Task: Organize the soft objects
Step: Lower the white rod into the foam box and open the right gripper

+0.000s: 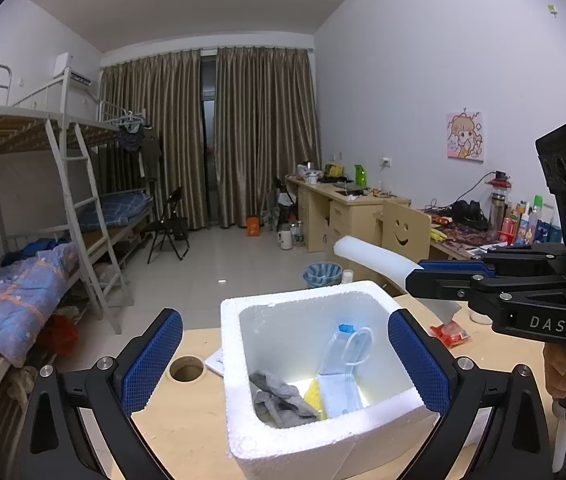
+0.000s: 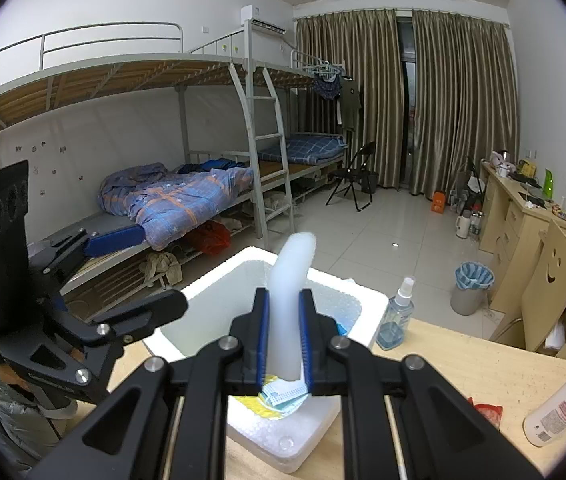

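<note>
Right gripper (image 2: 284,336) clamps white foam strip (image 2: 291,276) above white styrofoam box (image 1: 283,446) — left gripper (image 1: 285,364) wide, empty; next, judged: lower strip in, release.

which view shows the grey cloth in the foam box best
The left wrist view: it looks down into the foam box, where the grey cloth lies in plain sight on the bottom. In the right wrist view the right tool hides it.
</note>
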`<act>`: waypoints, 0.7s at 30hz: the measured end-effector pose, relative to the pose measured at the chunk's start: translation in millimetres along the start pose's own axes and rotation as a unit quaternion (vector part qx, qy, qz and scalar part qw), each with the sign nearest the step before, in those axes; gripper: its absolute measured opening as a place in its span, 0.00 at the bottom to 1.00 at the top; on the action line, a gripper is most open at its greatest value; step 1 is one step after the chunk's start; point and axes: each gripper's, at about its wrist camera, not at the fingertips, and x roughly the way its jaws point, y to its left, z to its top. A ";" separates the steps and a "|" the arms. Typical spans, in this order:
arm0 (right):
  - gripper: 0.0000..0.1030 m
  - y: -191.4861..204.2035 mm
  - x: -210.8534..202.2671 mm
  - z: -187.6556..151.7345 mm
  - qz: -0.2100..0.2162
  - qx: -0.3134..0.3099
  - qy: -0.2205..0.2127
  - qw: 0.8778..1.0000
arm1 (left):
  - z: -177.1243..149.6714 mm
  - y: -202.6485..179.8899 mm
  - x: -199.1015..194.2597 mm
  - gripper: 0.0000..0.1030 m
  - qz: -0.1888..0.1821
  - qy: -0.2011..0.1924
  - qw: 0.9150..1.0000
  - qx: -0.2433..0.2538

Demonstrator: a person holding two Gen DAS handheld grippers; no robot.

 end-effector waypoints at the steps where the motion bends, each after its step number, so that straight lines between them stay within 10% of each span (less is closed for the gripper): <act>1: 0.17 -0.4 0.2 0.4 0.000 0.000 0.000 1.000 | -0.8 -0.6 0.8 1.00 -0.002 0.003 1.000 0.001; 21: 0.17 -1.0 5.2 -0.8 0.003 0.002 0.001 1.000 | -11.3 10.4 -18.9 1.00 0.019 -0.015 1.000 -0.009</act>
